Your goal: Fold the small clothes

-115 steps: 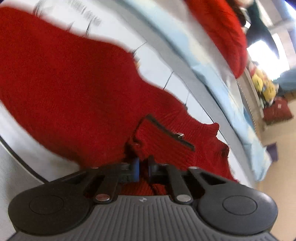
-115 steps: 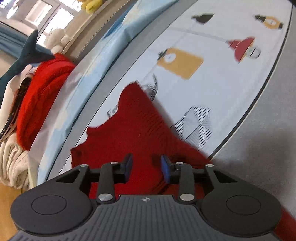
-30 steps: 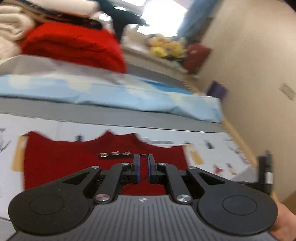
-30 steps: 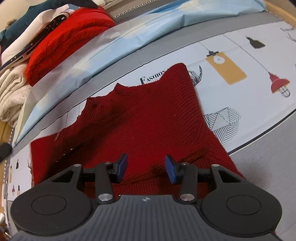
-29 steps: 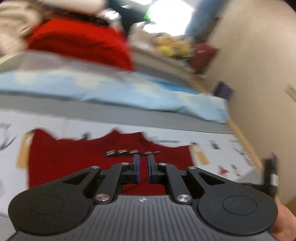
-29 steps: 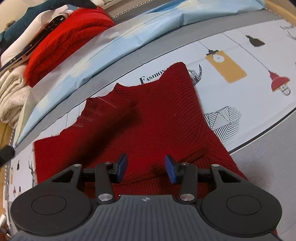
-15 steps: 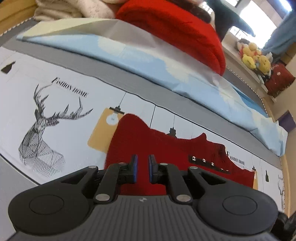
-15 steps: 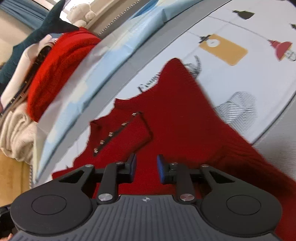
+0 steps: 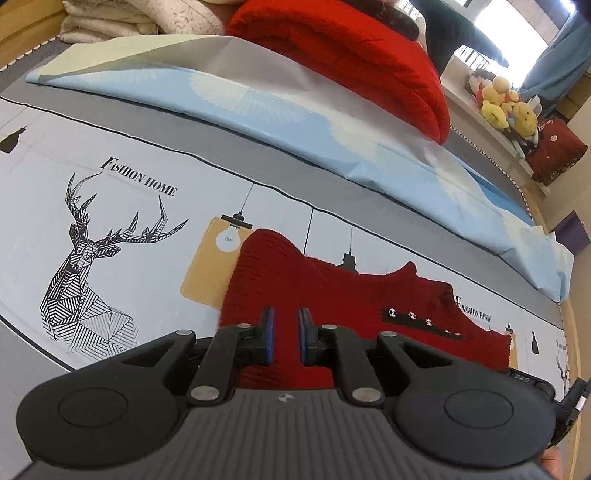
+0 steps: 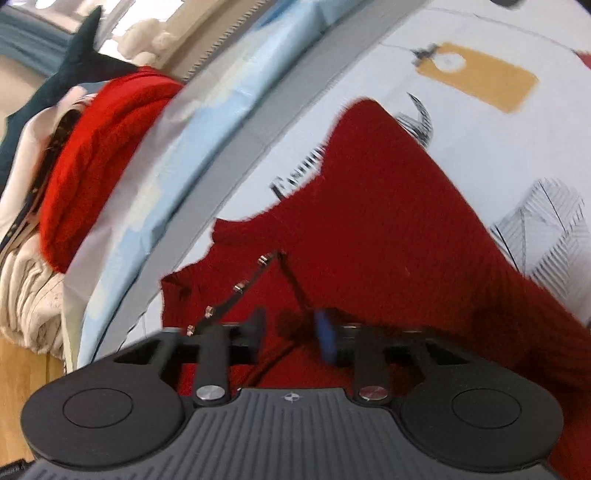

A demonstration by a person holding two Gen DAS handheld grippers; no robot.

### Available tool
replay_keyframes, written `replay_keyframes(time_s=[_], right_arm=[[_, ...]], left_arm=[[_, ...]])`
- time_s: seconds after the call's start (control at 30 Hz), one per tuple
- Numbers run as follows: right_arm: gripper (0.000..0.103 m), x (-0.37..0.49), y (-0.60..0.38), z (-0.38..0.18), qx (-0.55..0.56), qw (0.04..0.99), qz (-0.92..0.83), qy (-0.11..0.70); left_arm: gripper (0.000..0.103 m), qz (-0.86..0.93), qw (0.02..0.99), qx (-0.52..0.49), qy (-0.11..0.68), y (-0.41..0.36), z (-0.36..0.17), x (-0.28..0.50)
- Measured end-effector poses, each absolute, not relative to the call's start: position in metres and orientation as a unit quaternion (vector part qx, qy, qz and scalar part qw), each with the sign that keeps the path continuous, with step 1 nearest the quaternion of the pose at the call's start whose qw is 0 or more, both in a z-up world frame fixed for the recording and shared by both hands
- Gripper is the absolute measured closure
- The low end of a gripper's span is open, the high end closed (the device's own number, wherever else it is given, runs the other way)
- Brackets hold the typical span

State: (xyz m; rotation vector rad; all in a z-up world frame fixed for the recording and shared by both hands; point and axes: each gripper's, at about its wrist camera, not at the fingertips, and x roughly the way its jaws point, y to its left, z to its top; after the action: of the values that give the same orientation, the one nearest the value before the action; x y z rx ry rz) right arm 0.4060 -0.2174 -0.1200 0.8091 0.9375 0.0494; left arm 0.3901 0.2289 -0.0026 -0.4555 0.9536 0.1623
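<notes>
A small dark red knit sweater [image 9: 332, 295] lies flat on the printed bed sheet [image 9: 110, 229]. It has a black strip with silver studs [image 9: 421, 321] on one folded part. My left gripper [image 9: 284, 332] hovers over the sweater's left end with a narrow gap between its blue pads, holding nothing. In the right wrist view the sweater [image 10: 388, 240] fills the middle. My right gripper [image 10: 290, 338] is open just above it, near the studded strip [image 10: 236, 288], and holds nothing.
A folded light blue sheet [image 9: 295, 110] lies along the far side of the bed. On it are a bright red knit pile [image 9: 351, 48] and cream folded clothes [image 9: 140, 18]. Plush toys [image 9: 506, 107] sit on a ledge far right.
My left gripper let go of the sweater, swung left and opened slightly. My right gripper narrowed, then opened wide again, moving closer over the studded part. The sweater now lies spread flat.
</notes>
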Motion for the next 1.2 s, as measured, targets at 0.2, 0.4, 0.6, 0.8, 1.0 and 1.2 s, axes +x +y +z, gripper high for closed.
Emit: replay_keyframes(time_s=[0.2, 0.4, 0.6, 0.8, 1.0, 1.2], right_arm=[[0.101, 0.394, -0.224, -0.075, 0.360, 0.850, 0.061, 0.381], [0.102, 0.367, -0.239, -0.024, 0.317, 0.884, 0.043, 0.340], [0.103, 0.341, -0.266, 0.001, 0.239, 0.922, -0.082, 0.293], [0.071, 0.366, -0.275, -0.051, 0.332, 0.842, 0.002, 0.425], [0.068, 0.371, -0.254, -0.097, 0.321, 0.793, -0.010, 0.518], [0.087, 0.382, -0.242, -0.114, 0.281, 0.800, -0.007, 0.529]], left_arm=[[0.090, 0.079, 0.861, -0.220, 0.452, 0.230, -0.001, 0.390], [0.090, 0.073, 0.861, -0.216, 0.455, 0.224, -0.002, 0.391], [0.090, 0.060, 0.856, -0.216, 0.466, 0.219, -0.009, 0.394], [0.090, 0.065, 0.851, -0.219, 0.473, 0.218, -0.015, 0.395], [0.090, 0.062, 0.850, -0.216, 0.477, 0.217, -0.016, 0.395], [0.090, 0.057, 0.851, -0.214, 0.477, 0.218, -0.016, 0.396]])
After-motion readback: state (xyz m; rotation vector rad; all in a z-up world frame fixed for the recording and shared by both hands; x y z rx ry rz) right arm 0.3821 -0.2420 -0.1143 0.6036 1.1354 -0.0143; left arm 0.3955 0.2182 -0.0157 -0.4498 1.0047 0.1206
